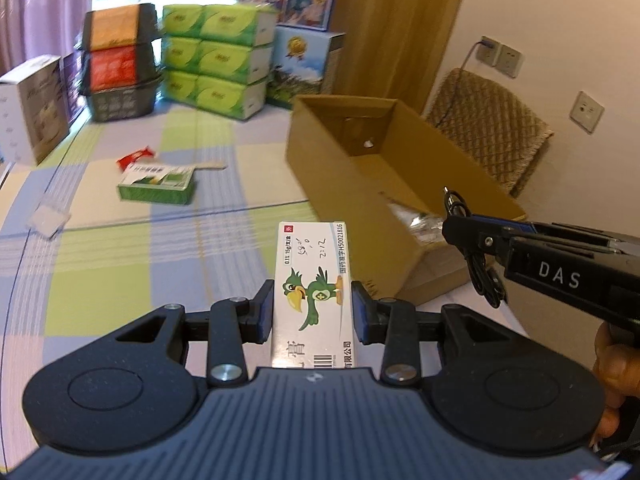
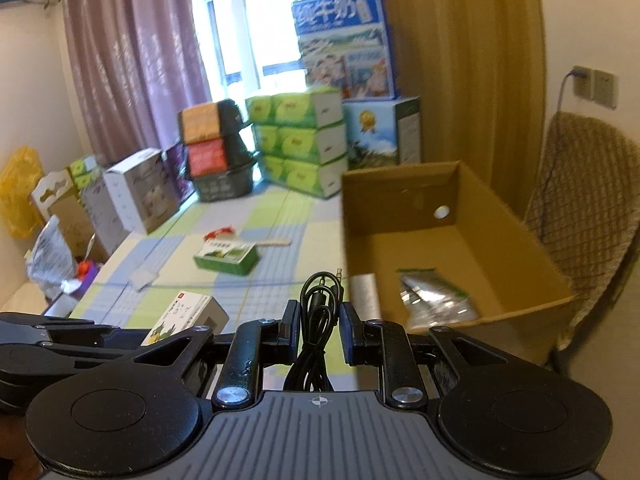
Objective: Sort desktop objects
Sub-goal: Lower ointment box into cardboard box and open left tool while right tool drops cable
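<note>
the white rectangular medicine carton with a green cartoon bird (image 1: 312, 292) sits clamped between the pads of the left claw (image 1: 313, 312), held above the checked green-and-lilac worktop (image 1: 120, 264). the right claw (image 2: 319, 330) grips a coiled black audio cable (image 2: 318, 320) just beside the open brown cardboard box (image 2: 516, 216), which holds a silvery foil packet (image 2: 436, 300). farther off on the worktop lies a small green-and-white box (image 1: 158, 184).
</note>
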### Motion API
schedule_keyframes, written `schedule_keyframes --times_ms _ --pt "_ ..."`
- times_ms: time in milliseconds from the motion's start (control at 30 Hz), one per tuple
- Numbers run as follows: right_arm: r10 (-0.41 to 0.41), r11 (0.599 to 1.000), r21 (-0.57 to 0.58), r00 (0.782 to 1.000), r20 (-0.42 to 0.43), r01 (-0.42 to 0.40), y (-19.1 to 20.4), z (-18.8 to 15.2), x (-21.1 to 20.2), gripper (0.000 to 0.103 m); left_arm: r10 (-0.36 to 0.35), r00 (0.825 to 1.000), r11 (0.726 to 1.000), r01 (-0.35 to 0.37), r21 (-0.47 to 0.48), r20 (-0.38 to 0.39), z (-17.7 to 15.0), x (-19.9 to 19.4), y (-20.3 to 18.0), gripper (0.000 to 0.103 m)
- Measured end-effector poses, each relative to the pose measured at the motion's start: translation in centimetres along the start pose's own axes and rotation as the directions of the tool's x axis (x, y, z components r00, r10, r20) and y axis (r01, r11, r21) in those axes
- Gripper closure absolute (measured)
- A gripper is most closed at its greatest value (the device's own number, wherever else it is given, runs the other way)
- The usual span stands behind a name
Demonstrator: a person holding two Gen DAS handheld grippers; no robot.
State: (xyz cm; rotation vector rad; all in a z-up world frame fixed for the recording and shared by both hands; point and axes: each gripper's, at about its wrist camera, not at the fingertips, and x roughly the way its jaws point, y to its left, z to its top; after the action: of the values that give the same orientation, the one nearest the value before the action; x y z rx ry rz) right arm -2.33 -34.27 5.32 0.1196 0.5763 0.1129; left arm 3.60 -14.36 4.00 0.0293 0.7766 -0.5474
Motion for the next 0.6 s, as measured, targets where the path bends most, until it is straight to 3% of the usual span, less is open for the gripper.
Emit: schedule_keyframes --times_ms 267,600 --pt "-0.074 0.997 0.036 0.996 0.046 0.072 -4.9 1.9 -2.0 0.086 -0.041 0.999 0.997 0.040 0.069 0.014 2.5 0.7 -4.2 0.070" --pt "-0.124 0.992 0.019 0.991 0.041 0.123 -9.0 3.6 -1.7 0.086 -0.072 0.997 0.992 0.071 0.106 0.013 5.7 3.1 -8.2 0.070"
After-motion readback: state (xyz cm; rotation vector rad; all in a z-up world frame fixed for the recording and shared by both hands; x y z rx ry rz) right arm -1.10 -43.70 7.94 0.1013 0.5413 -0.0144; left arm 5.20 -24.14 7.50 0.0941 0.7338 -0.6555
